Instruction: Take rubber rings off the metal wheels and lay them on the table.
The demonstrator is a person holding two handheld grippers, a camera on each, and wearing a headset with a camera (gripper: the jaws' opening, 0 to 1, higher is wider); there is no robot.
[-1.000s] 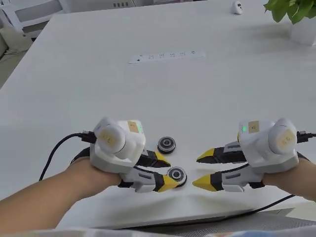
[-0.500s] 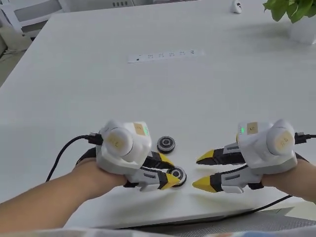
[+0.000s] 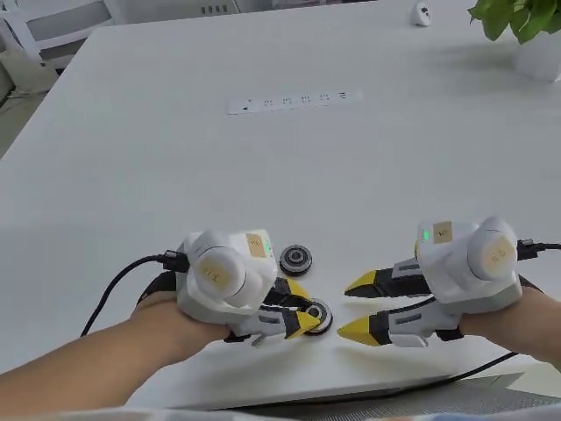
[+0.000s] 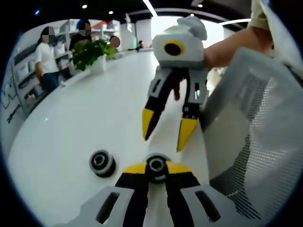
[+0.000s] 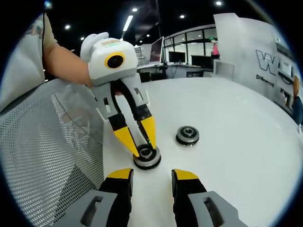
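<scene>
Two small metal wheels with black rubber rings lie near the white table's front edge. The nearer wheel [image 3: 321, 312] [image 4: 157, 163] [image 5: 147, 157] sits between the yellow tips of my left gripper [image 3: 308, 308] [image 4: 156, 169] [image 5: 142, 145], whose jaws are shut against its sides. The other wheel [image 3: 295, 259] [image 4: 102, 163] [image 5: 187, 135] lies free a little farther back. My right gripper [image 3: 347, 310] [image 4: 163, 142] [image 5: 152, 176] faces the left one, a short gap from the held wheel, open and holding nothing.
A white power strip [image 3: 294, 99] lies mid-table. A potted plant [image 3: 517, 17] and a small white object [image 3: 422, 12] stand at the far right. A mesh chair [image 4: 255, 142] [image 5: 47, 156] is at the table's near edge. A black cable [image 3: 114, 281] trails left.
My left gripper has moved right onto the nearer wheel and its jaws have narrowed onto it. The right gripper has crept slightly left, still open.
</scene>
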